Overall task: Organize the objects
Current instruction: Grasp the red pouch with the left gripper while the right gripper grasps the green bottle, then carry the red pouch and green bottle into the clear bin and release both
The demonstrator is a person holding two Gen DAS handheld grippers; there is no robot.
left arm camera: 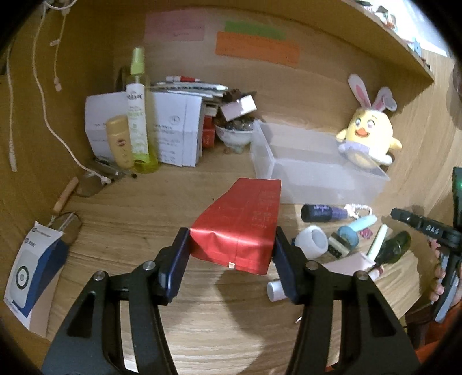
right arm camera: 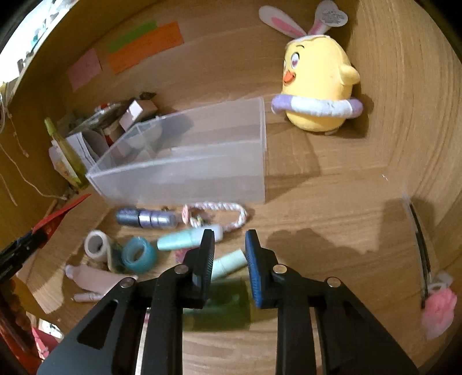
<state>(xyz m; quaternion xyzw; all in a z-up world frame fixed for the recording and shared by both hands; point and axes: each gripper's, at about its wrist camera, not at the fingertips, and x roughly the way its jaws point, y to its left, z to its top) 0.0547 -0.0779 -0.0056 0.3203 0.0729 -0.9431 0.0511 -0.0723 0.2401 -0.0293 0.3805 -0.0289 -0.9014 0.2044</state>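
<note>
left gripper point(left arm camera: 232, 251) clamps red pouch point(left arm camera: 241, 228), long axis toward 12 | bin point(left arm camera: 261, 150) at 1 o'clock, near, nearer this hand | right gripper point(right arm camera: 230, 239) narrow, green bottle point(right arm camera: 222, 310) blurred between jaws, grip unclear | bin point(right arm camera: 179, 184) at 11

the print on the pink note point(left arm camera: 174, 28), the green note point(left arm camera: 254, 29) and the orange note point(left arm camera: 257, 47) is too blurred to read. the small things point(left arm camera: 235, 124) heaped in the bowl point(left arm camera: 234, 137) are too small to name. the boxes point(left arm camera: 176, 132) hide whatever stands behind them. in the right wrist view a green bottle point(right arm camera: 222, 310) under the right gripper point(right arm camera: 229, 245) smears with motion, its ends covered by the fingers point(right arm camera: 206, 259). the pink fluffy thing point(right arm camera: 439, 313) blurs at the right edge.
</note>
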